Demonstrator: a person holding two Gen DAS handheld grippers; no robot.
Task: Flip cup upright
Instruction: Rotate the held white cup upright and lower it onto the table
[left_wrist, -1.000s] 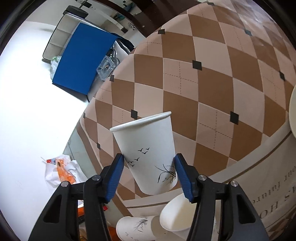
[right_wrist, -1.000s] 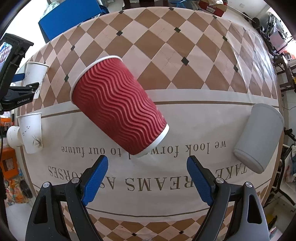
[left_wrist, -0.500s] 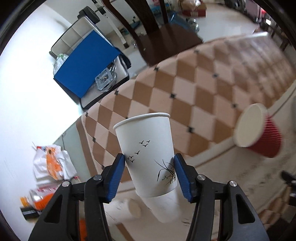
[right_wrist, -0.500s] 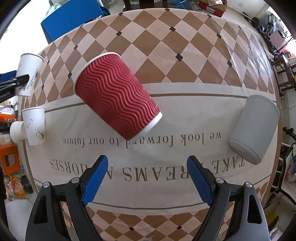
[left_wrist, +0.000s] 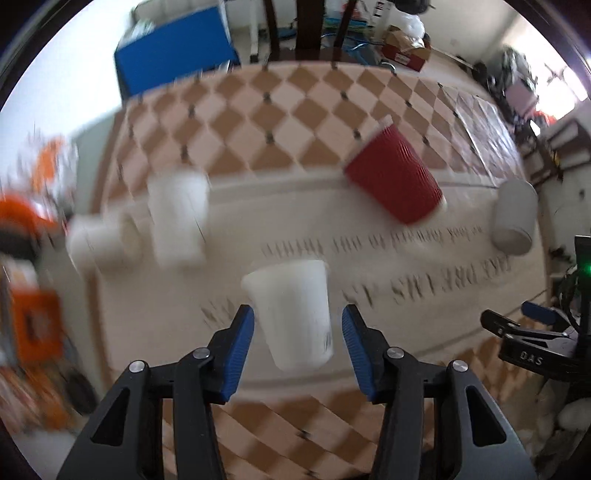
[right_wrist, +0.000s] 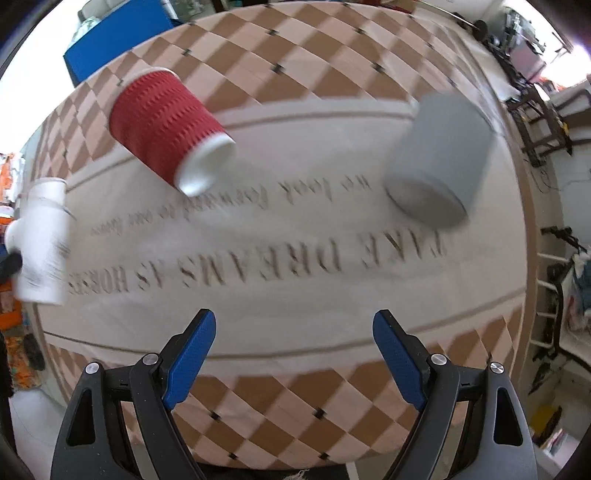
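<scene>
A white paper cup (left_wrist: 291, 314) stands rim up between the blue fingers of my left gripper (left_wrist: 297, 339); small gaps show on both sides, so the jaws look parted, though the view is blurred. A red ribbed cup (left_wrist: 397, 177) lies on its side at the table's middle, also in the right wrist view (right_wrist: 166, 129). A grey cup (right_wrist: 439, 158) lies on its side to the right. My right gripper (right_wrist: 294, 354) is open and empty above the printed cloth, short of both lying cups.
Two more white cups (left_wrist: 177, 218) sit at the table's left edge, one upright, one lying (left_wrist: 99, 243). The checked tablecloth (right_wrist: 295, 295) covers the round table. A blue box (left_wrist: 173, 48) and chair stand beyond the far edge; clutter lies on the floor left and right.
My left gripper swung from the table's left edge over the table with the white cup, and its fingers have spread slightly. My right gripper shifted right, toward the grey cup.
</scene>
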